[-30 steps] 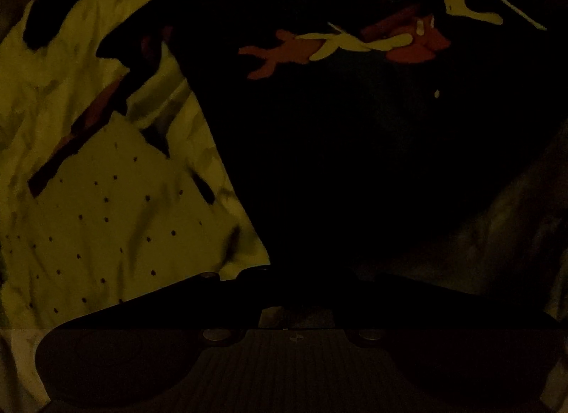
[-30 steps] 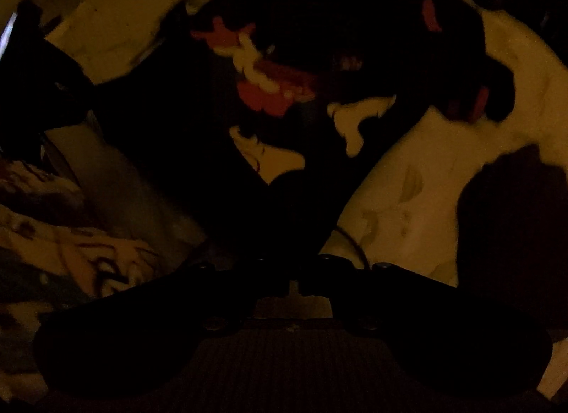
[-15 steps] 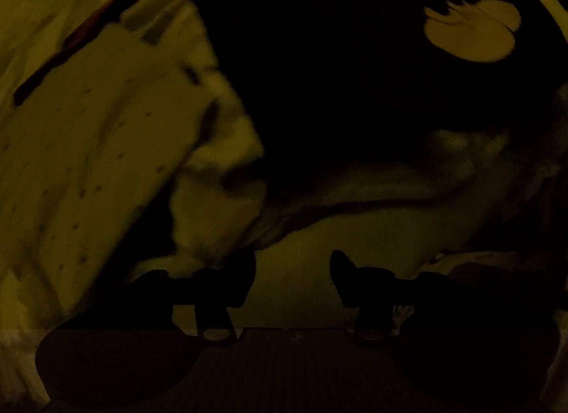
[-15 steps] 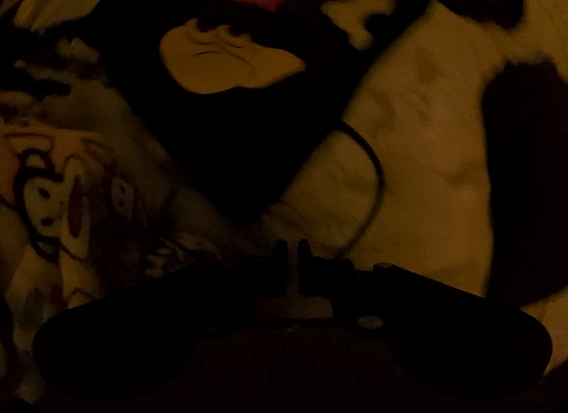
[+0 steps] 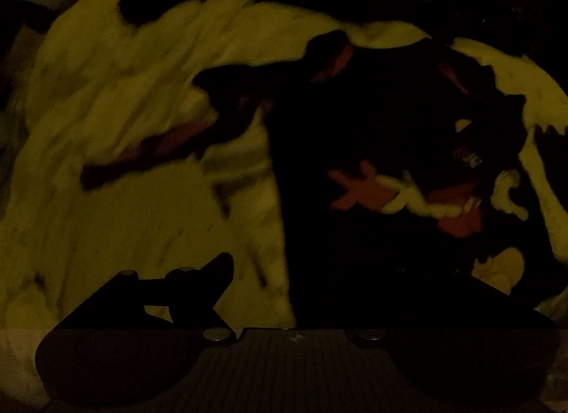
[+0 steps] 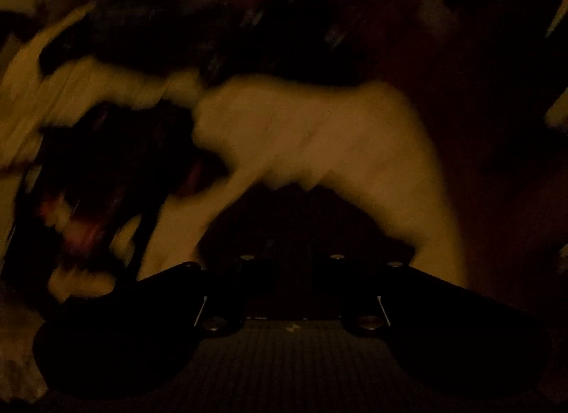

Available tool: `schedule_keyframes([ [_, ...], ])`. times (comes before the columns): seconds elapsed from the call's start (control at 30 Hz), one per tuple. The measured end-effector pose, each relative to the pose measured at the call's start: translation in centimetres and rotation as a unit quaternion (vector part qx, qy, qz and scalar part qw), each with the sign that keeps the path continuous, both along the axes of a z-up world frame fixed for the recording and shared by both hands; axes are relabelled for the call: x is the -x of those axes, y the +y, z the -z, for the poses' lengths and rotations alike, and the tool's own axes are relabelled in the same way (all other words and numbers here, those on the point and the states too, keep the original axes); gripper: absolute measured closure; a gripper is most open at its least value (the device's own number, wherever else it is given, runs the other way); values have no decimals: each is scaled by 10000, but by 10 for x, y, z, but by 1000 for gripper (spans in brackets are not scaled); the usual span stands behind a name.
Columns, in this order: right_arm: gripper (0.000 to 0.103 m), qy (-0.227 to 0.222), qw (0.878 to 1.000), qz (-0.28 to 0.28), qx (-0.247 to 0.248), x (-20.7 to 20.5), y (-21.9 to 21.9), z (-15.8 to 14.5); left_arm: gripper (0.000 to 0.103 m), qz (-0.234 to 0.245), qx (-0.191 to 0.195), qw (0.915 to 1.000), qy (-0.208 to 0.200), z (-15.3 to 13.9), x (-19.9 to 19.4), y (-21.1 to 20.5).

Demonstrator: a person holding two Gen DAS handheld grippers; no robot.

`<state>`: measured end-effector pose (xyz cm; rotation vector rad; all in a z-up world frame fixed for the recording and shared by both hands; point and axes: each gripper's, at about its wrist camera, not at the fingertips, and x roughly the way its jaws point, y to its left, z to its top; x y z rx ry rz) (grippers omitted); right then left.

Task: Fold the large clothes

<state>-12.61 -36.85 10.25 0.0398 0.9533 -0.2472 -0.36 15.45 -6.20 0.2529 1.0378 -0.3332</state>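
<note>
Very dark, both views smeared. I read the left gripper (image 5: pixel 294 271) as spread wide with nothing between its fingers; only one finger (image 5: pixel 213 271) stands out against pale cloth, the other is lost in black. The right gripper (image 6: pixel 291 264) has jaws opening, only a narrow gap so far; I see no cloth caught in it, though that area is near black.

The garment (image 5: pixel 372 150) is a dark piece with a red and cream print (image 5: pixel 426 200), lying ahead of the left gripper on a pale sheet (image 5: pixel 124 129). In the right view it sits at the left edge (image 6: pixel 106 171), well off the right gripper's line, with pale sheet (image 6: pixel 319 136) straight ahead.

My judgement: one fold just let go, next grab pending.

Risks:
- Dark cloth in this light hides its edge, so I could pinch sheet along with garment, or sheet alone.
- The blur suggests fast travel; closing like that may miss the hem or drag the fold open.
- The right is off to one side, so the two grabs could land uneven and skew the fold.
</note>
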Motion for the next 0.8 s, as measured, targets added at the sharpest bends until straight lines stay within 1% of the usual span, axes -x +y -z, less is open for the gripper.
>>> schedule_keyframes([
  [0.07,81,-465,9979,221,394,5,-22,-36,0,41,-18,9999,-108,-4,-4,-10],
  [0.1,76,-706,9956,314,528,9,-35,-54,0,29,-2,9999,-139,-6,-5,-13],
  [0.13,69,-943,9928,414,609,12,-47,-69,0,-4,24,9999,-167,-6,-6,-15],
  [0.17,65,-1226,9891,544,610,15,-59,-85,0,-44,45,9998,-192,-7,-7,-17],
  [0.2,55,-1426,9865,621,508,17,-69,-94,0,-69,43,9998,-206,-6,-8,-21],
  [0.23,52,-1595,9844,666,318,17,-78,-100,0,-75,28,9997,-209,-5,-10,-24],
  [0.27,52,-1707,9829,675,111,13,-84,-100,0,-70,-9,9997,-215,-3,-14,-30],
  [0.3,52,-1750,9826,619,-119,7,-87,-95,0,-37,-37,9997,-236,0,-19,-36],
  [0.33,52,-1672,9840,494,-372,-4,-87,-83,0,9,-39,9996,-288,1,-22,-42],
  [0.37,52,-1549,9857,367,-557,-13,-85,-71,0,59,5,9994,-351,4,-26,-52],
  [0.4,52,-1373,9876,218,-730,-25,-78,-54,0,103,53,9993,-353,5,-30,-60],
  [0.43,53,-1215,9885,100,-895,-34,-70,-38,0,176,98,9994,-278,11,-36,-73],
  [0.5,54,-935,9858,-205,-1377,-52,-49,-5,0,314,170,9992,-171,22,-45,-95],
  [0.6,54,-736,9795,-382,-1838,-67,-22,26,0,555,173,9983,-79,44,-61,-132],
  [0.67,54,-627,9742,-360,-2136,-71,-15,39,0,546,93,9985,14,63,-75,-154],
  [0.7,54,-612,9732,-366,-2186,-70,-15,41,0,489,28,9988,82,73,-81,-161],
  [0.77,52,-589,9711,-269,-2296,-68,-20,47,0,247,-126,9988,397,98,-95,-176],
  [0.8,51,-576,9695,-170,-2378,-66,-22,49,0,184,-72,9984,534,106,-98,-181],
])
